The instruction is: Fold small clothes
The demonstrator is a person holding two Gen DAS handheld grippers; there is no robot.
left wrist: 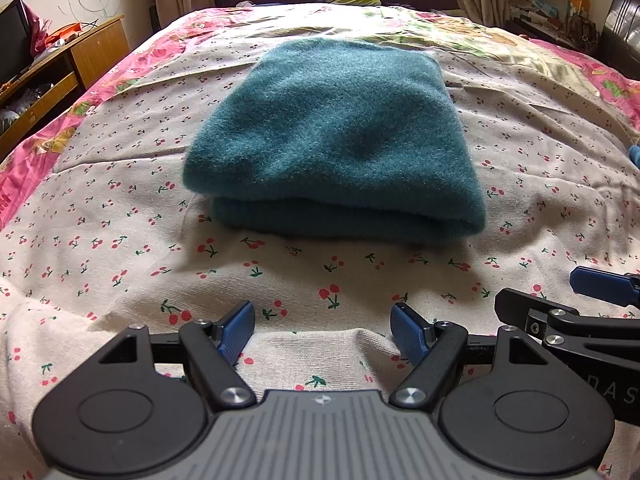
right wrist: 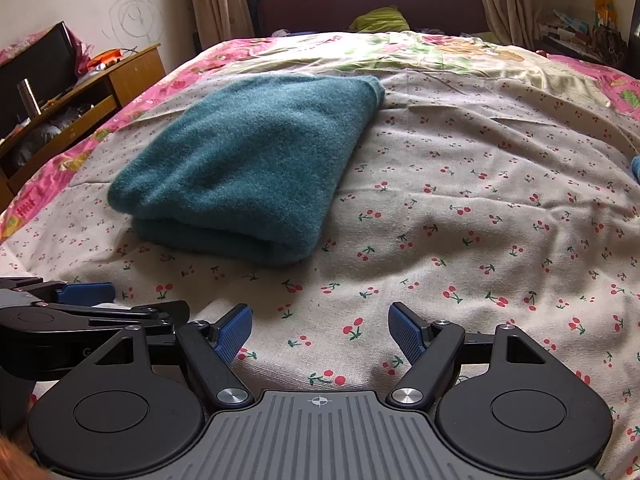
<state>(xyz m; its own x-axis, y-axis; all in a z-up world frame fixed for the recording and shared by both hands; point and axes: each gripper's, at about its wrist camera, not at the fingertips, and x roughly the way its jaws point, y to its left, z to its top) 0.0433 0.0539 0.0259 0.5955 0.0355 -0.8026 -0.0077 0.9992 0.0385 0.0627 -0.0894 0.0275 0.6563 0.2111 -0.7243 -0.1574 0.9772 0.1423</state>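
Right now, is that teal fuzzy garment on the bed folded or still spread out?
Folded. The teal garment lies as a compact bundle on the cherry-print sheet, with stacked layers showing along its near edge.

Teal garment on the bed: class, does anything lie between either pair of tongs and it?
Nothing visible does. Only bare cherry-print sheet separates the open left tongs and open right tongs from the folded teal garment.

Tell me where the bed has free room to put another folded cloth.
Right of the teal sweater the cherry sheet is bare. The strip between the sweater and both claws is free too. The left side is narrow, near the pink border.
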